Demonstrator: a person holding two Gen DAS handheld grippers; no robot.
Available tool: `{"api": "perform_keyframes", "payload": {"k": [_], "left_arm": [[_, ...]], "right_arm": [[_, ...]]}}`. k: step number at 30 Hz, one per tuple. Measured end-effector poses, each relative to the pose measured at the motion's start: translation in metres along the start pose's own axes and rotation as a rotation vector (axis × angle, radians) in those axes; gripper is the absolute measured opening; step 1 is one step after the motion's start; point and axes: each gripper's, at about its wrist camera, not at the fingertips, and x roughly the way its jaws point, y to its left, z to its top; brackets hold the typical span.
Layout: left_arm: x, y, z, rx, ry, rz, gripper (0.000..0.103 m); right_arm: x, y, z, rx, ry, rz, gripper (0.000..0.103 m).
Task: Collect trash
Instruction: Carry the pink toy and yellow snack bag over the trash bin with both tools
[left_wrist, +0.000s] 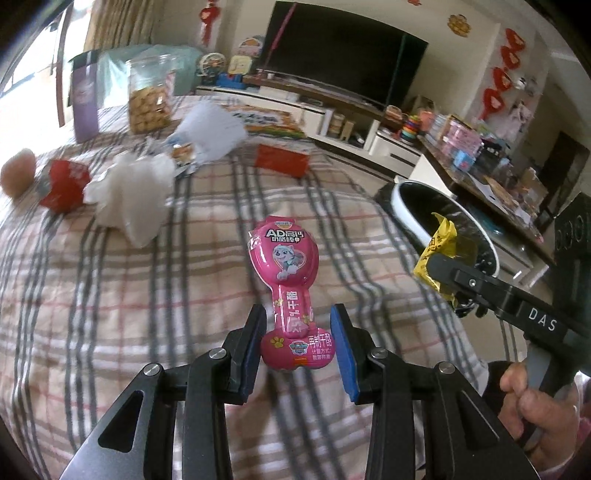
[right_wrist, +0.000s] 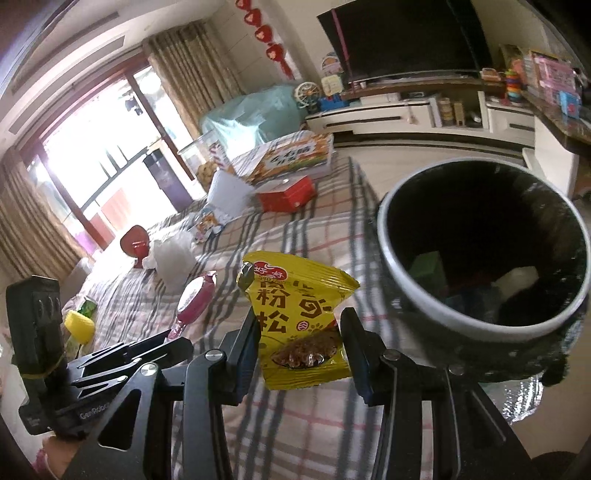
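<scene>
A pink cartoon-printed snack wrapper (left_wrist: 291, 291) hangs above the plaid tablecloth, with my left gripper (left_wrist: 298, 328) shut on its lower bulb. My right gripper (right_wrist: 300, 332) is shut on a yellow snack packet (right_wrist: 295, 310), also held off the table. The trash bin (right_wrist: 480, 324), black inside with a pale rim, stands just right of the packet, its mouth facing the right wrist camera. From the left wrist, the right gripper (left_wrist: 432, 267) and yellow packet (left_wrist: 439, 251) hang at the bin's rim (left_wrist: 400, 199). The left gripper (right_wrist: 173, 338) with the pink wrapper (right_wrist: 195, 299) shows at the right wrist view's left.
On the tablecloth lie a crumpled white tissue (left_wrist: 129, 192), a crushed red wrapper (left_wrist: 64, 184), a red box (left_wrist: 282, 160), torn paper (left_wrist: 210, 129) and a cookie jar (left_wrist: 149, 99). A yellow-capped bottle (right_wrist: 79, 325) stands near the left edge. A person's hand (left_wrist: 535, 402) holds the right gripper.
</scene>
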Motion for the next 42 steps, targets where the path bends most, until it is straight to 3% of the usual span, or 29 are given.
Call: {"api": "perform_keyframes", "payload": {"k": [16,42], "left_arm": [[0.027,-0.045,0.021,0.103,0.009,-0.068,0.035],[0.065,-0.108,0.050,0.206,0.016,-0.121,0.035]], "right_arm": [[-0.039,-0.051,0.007,0.060,-0.056,-0.089,0.044],[-0.056,-0.109,0.024,0.119,-0.084,-0.157,0.045]]}}
